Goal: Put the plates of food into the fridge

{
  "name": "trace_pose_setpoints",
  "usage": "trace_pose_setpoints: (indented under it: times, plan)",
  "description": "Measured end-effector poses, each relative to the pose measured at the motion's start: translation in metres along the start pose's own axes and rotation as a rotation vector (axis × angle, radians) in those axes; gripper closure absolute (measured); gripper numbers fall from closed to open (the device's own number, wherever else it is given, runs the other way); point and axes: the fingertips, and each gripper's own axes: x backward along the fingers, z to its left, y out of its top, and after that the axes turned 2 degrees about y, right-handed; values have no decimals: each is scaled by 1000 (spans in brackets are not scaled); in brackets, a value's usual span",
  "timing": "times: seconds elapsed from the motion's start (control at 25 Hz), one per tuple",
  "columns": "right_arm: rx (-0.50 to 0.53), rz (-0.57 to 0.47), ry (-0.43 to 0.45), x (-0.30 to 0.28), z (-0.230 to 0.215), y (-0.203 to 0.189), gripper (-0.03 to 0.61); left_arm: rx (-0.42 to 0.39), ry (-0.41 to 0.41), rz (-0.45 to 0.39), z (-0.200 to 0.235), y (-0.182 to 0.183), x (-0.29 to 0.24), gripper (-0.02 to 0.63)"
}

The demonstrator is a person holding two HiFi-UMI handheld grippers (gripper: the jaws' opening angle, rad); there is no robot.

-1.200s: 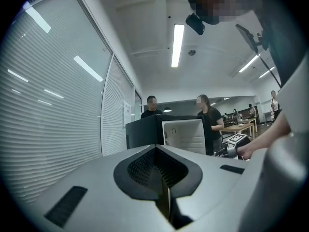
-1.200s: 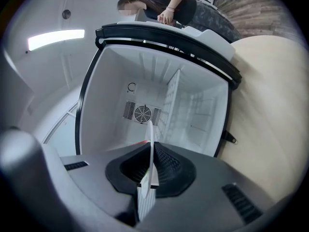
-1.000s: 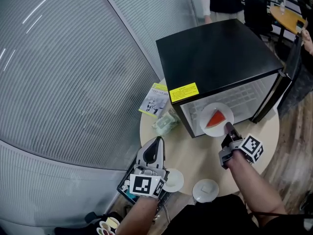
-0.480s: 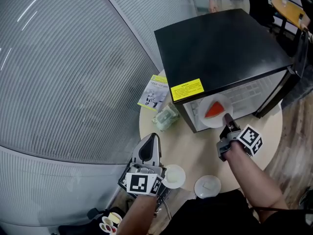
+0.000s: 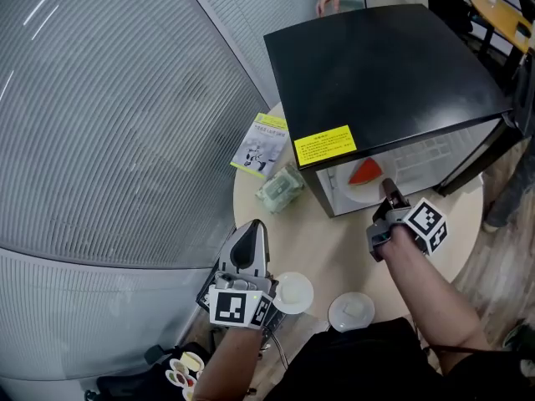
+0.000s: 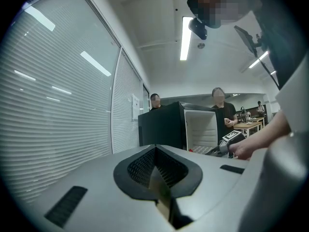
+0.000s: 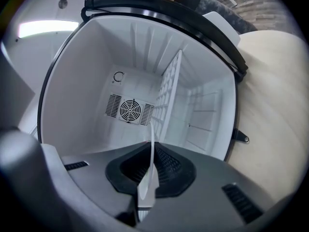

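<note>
Fridge (image 5: 384, 65) shell smooth black, semi-gloss; its lining white moulded plastic. Counter (image 5: 334, 249) pale, matt, wood-look. Plate (image 5: 344, 187) smooth glossy white; booklet (image 5: 261, 145) printed paper.

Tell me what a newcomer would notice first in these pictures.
The boxy black mini fridge stands open on the round beige table. At its mouth the right gripper is shut on a white plate bearing a red food wedge. Two more small white plates wait at the table's near edge.
</note>
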Motion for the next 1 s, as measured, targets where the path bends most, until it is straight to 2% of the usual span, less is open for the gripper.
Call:
trace_pose_setpoints:
  times: [0.56,0.88,1.0]
  plan:
    - [12,-39,-12,-19,5,2,560,20,52,28,13,-10,10,609]
    - [104,-21,-7,-21,6,1,558,6,74,36,11,-11,18,609]
    - [162,14,-3,-22,9,-2,504,7,79,36,10,-12,19,609]
